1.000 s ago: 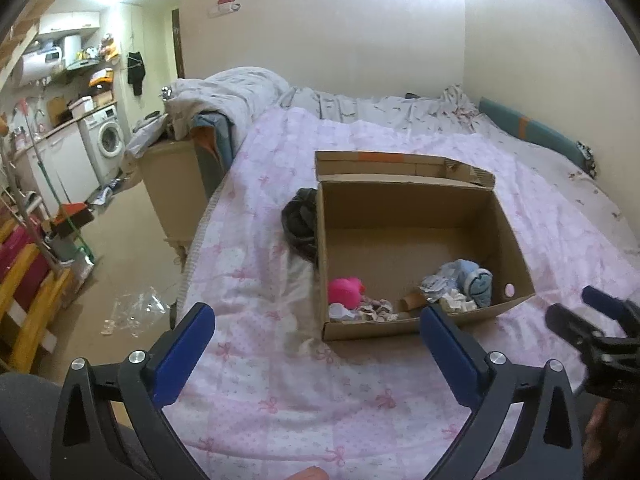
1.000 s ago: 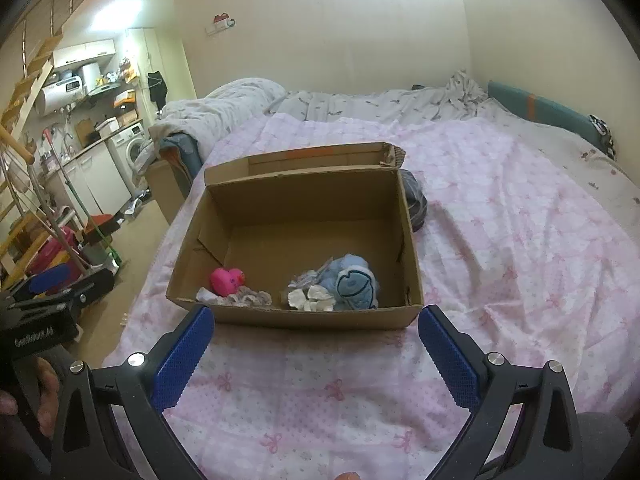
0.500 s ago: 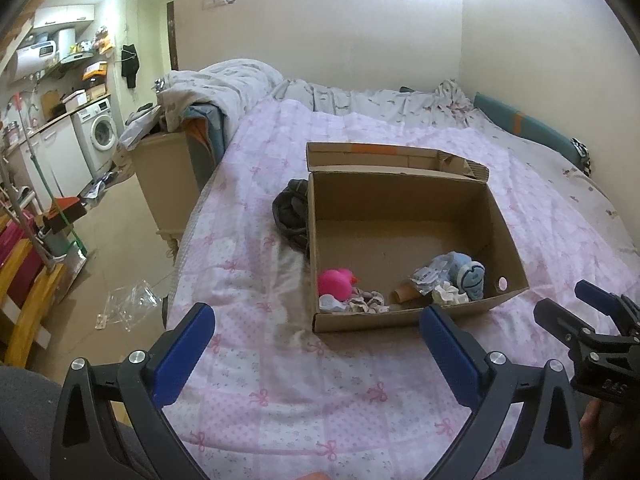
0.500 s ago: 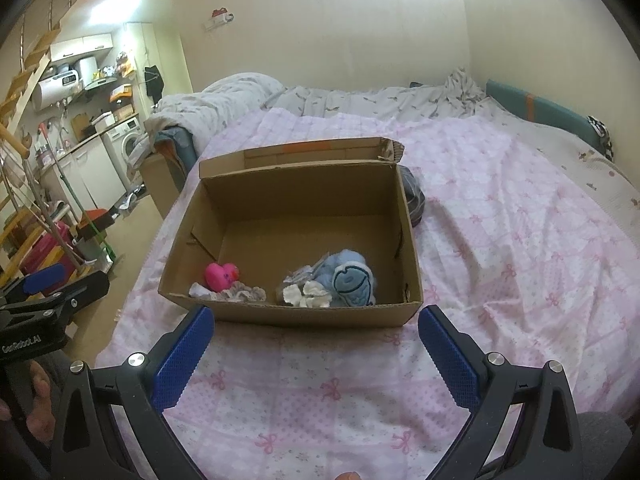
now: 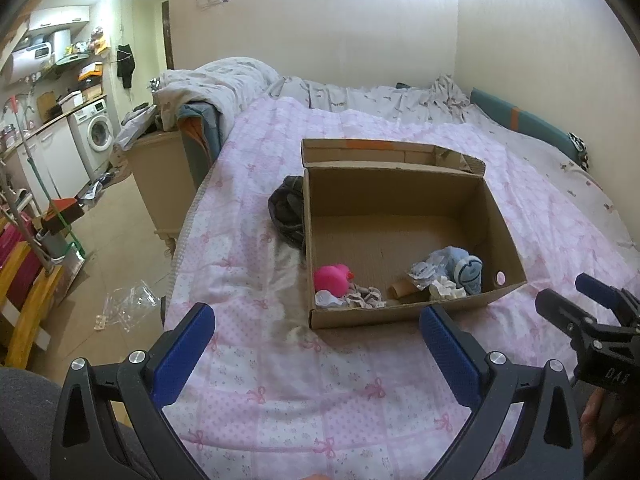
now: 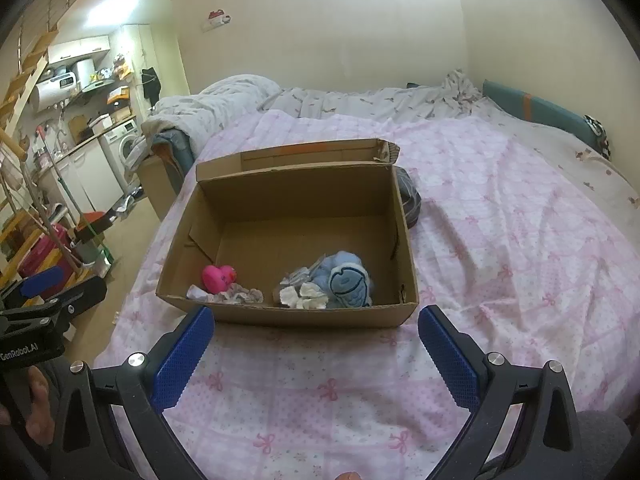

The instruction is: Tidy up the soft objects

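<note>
An open cardboard box [image 5: 404, 312] [image 6: 304, 316] sits on the pink bedspread. Inside lie a pink soft toy [image 5: 331, 278] [image 6: 218, 277], a blue plush [image 5: 464, 266] [image 6: 346, 280], a crumpled cloth [image 5: 362, 295] [image 6: 236, 294] and a white soft piece [image 6: 306, 295]. A dark garment [image 5: 287, 208] [image 6: 410, 200] lies on the bed against the box's side. My left gripper [image 5: 316, 344] is open and empty in front of the box; it also shows in the right wrist view [image 6: 52, 292]. My right gripper [image 6: 316, 344] is open and empty before the box; it also shows in the left wrist view [image 5: 576, 300].
The bed [image 6: 520, 240] runs back to a rumpled grey duvet [image 5: 224, 88] and the wall. Left of the bed are a wooden cabinet [image 5: 160, 176], a washing machine [image 5: 98, 136], clutter and plastic wrap [image 5: 128, 308] on the floor.
Both grippers have drawn back and up slightly from the box, so it looks a little smaller. Both stay open and empty. The box contents have not moved.
</note>
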The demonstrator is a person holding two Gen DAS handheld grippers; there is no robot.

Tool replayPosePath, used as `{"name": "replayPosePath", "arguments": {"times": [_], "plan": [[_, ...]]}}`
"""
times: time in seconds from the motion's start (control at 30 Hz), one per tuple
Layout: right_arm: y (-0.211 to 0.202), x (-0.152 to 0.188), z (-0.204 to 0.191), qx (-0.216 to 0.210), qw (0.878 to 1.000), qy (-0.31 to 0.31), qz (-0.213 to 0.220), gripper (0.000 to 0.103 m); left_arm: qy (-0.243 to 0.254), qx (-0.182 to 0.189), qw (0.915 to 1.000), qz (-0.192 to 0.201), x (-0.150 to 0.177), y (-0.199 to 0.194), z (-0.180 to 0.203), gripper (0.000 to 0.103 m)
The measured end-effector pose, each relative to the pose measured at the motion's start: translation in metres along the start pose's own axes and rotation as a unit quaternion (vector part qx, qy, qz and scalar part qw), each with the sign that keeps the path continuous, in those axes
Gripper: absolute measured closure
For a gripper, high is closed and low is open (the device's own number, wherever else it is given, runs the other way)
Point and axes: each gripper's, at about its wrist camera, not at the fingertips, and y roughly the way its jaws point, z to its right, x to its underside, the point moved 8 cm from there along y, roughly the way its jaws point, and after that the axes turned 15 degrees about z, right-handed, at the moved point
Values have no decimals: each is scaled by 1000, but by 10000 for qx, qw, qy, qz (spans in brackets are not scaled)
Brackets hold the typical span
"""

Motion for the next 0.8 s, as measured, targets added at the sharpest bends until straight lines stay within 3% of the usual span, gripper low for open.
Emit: {"name": "replayPosePath", "arguments": {"times": [0.8], "plan": [[-1, -1, 1, 17, 10000, 6, 12, 0, -22, 29, 10000, -12, 1, 1, 2, 1]]}}
